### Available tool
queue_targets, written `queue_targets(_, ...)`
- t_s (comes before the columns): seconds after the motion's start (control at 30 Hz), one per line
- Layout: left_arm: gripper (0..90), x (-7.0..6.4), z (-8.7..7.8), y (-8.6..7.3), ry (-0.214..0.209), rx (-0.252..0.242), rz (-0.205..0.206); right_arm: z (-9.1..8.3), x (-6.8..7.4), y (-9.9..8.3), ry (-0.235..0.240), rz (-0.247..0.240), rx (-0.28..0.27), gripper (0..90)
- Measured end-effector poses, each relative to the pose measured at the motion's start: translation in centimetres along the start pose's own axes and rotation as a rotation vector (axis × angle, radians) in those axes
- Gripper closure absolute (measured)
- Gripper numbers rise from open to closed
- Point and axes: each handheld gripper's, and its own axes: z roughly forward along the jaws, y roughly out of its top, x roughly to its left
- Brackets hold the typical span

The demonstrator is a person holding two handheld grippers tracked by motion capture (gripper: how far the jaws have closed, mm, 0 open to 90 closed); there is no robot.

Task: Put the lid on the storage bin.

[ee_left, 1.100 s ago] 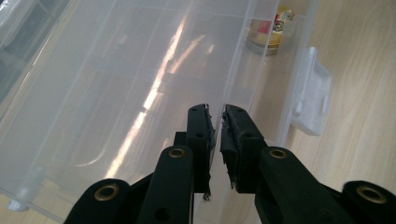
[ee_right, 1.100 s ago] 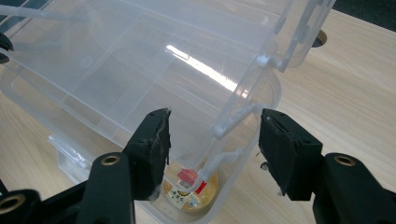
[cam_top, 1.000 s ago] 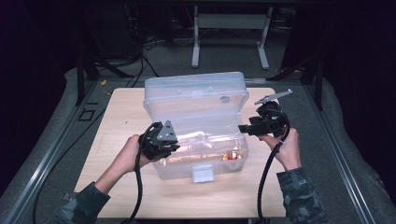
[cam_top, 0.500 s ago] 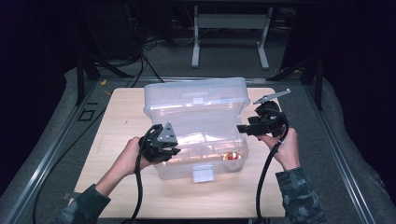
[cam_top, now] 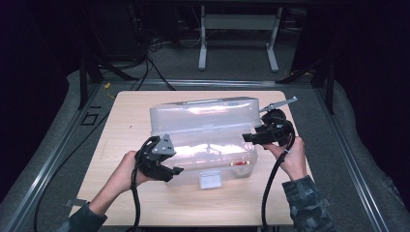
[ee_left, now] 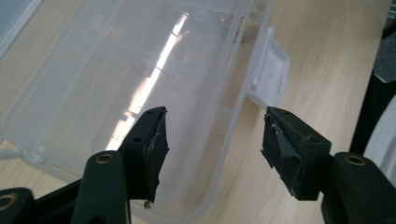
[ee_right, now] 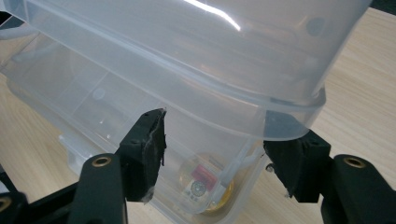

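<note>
With both jaw pairs spread wide, the left gripper (cam_top: 170, 170) at the front-left corner of the clear plastic hinged box (cam_top: 205, 145) on the pale wooden table (cam_top: 125, 125) and the right gripper (cam_top: 247, 138) under its half-raised translucent lid (ee_right: 196, 51), I judge lowering the lid evenly is safest.

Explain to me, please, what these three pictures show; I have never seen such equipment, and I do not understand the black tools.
A person sits at a wooden table and holds a tool in each hand: the left hand-held gripper and the right hand-held gripper. Each has two black jaws, and both stand open. One picture comes from a camera above the table; each of the other two comes from a camera on one tool. On the table lies a clear plastic storage box, its lid partly raised, with a front latch. A small round gold and red object lies inside. Nothing is gripped.
</note>
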Motion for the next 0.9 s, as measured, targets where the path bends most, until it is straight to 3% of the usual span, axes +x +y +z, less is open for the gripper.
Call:
queue_targets(0.4,33.2,-0.9,-2.9,-2.7,-0.02,-0.005,-0.028,0.0,0.5,-0.9,-0.006,0.007,0.006,36.2)
queue_targets(0.67,30.9,-0.2,-4.1,-5.5,-0.02,-0.003,-0.1,0.1,0.7,-1.3,-0.01,0.002,0.006,35.9)
queue_targets(0.9,26.8,1.4,-4.4,-8.4,0.025,0.006,-0.191,0.0,0.9,-1.8,-0.007,0.003,0.007,34.9)
